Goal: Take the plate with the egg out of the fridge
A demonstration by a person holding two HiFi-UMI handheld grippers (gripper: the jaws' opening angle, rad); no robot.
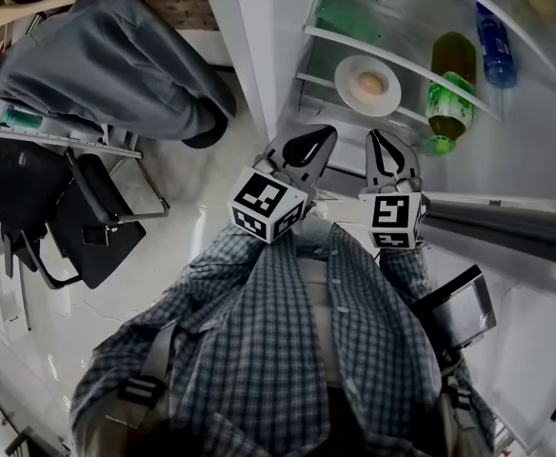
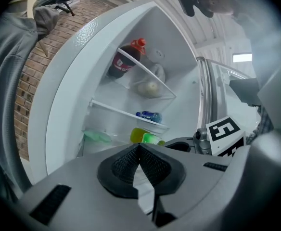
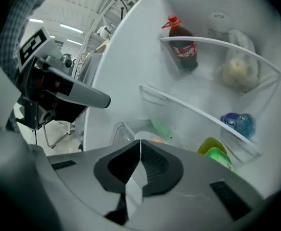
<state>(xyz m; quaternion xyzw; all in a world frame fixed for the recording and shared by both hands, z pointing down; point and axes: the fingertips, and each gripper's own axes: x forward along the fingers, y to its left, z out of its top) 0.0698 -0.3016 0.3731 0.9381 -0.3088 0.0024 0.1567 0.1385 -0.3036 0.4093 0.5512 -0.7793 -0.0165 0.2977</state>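
Observation:
A white plate (image 1: 367,85) with a brown egg (image 1: 370,84) on it sits on a glass shelf inside the open fridge. My left gripper (image 1: 311,141) and right gripper (image 1: 381,146) hover side by side just in front of and below that shelf, apart from the plate. Both are shut with nothing between their pads. In the left gripper view the jaws (image 2: 139,147) meet at the tip. The right gripper (image 3: 140,143) points at the plate (image 3: 147,136), whose rim and egg (image 3: 156,140) peek over its jaws.
A green bottle (image 1: 446,103) stands right of the plate and a blue bottle (image 1: 495,44) beyond it. A cola bottle (image 3: 183,44) and a plastic bag (image 3: 239,69) sit higher up. The fridge door (image 1: 506,222) is at the right. Chairs with grey cloth (image 1: 107,65) stand left.

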